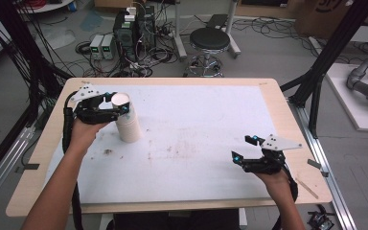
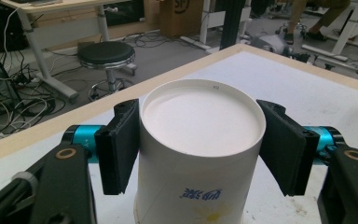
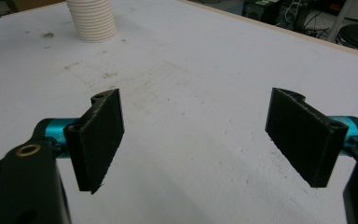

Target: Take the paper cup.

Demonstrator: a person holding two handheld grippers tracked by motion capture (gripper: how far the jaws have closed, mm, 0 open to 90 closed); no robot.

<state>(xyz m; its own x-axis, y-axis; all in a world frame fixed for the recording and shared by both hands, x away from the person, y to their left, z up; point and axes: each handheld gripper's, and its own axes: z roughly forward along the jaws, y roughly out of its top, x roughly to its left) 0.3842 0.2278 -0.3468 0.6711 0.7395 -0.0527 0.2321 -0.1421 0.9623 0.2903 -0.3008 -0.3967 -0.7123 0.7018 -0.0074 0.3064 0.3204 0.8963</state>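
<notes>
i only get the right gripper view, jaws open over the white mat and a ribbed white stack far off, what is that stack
Observer: An upside-down stack of paper cups, seen whole in the high view.
Operator: is the left gripper near it
Observer: Yes, the left gripper has its pads against the top cup's sides, just under its base.
Operator: anything printed on the cup
Observer: Blue characters and a yellow mark on its side, in the left gripper view.
Operator: where am i on the table
Observer: The right gripper is near the table's right front, well apart from the cups.
</notes>
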